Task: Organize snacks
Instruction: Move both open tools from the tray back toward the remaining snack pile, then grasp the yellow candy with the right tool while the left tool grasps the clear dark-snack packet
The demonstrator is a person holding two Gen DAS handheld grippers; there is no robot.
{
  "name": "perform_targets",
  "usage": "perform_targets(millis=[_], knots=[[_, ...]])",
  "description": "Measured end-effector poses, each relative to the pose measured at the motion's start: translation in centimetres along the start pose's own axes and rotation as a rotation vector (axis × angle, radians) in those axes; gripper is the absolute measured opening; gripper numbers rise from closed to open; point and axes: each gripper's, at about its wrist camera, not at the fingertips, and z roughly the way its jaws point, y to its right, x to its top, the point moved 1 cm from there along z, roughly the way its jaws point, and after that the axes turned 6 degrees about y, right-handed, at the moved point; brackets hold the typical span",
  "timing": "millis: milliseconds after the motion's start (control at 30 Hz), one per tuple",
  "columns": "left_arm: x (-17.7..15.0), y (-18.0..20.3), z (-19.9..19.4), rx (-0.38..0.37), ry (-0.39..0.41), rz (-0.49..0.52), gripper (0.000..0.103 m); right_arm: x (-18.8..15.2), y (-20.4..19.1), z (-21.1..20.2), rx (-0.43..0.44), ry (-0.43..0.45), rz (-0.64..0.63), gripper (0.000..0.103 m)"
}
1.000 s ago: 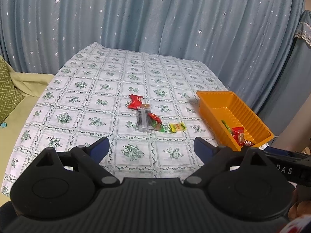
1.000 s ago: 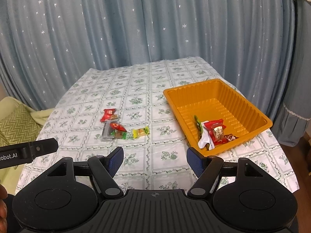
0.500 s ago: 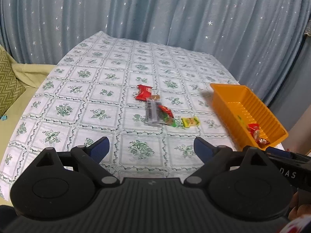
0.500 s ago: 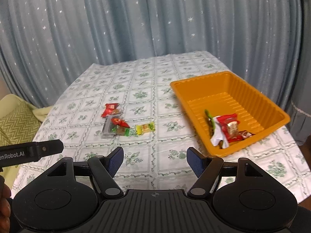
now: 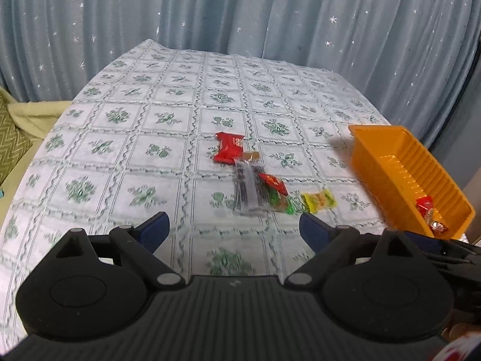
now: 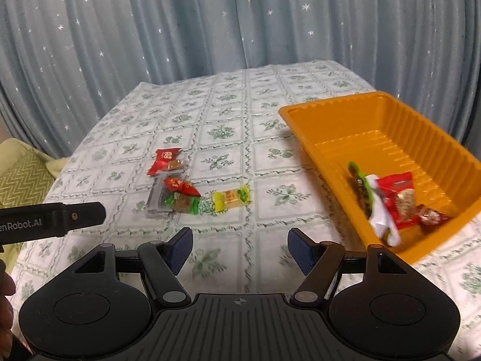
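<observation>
Starry curtains back a floral tablecloth (image 5: 126, 138); loose snacks (image 5: 258, 180) and the orange tray (image 6: 390, 138) now loom closer. Left gripper (image 5: 233, 231) gapes empty; right gripper (image 6: 237, 251), jaws apart, has narrowed slightly, empty.

Bare tablecloth (image 6: 228, 258) before snack cluster (image 6: 192, 195), open from above; orange tray (image 6: 336, 162) walls right side

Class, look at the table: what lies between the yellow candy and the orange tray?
Nothing: between the yellow candy and the orange tray lies only bare patterned tablecloth, clearest in the right wrist view.
</observation>
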Motion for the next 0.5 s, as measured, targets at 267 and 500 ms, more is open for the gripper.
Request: perform_targets(millis=[267, 500], knots=[[1.2, -1.2, 4.2, 0.007, -0.003, 0.045, 0.092, 0.6, -0.5, 5.5, 0.021, -0.019, 0.033, 0.053], [1.1, -3.2, 7.0, 0.022, -0.023, 0.006, 0.092, 0.6, -0.7, 9.8, 0.026, -0.051, 0.066, 0.049]])
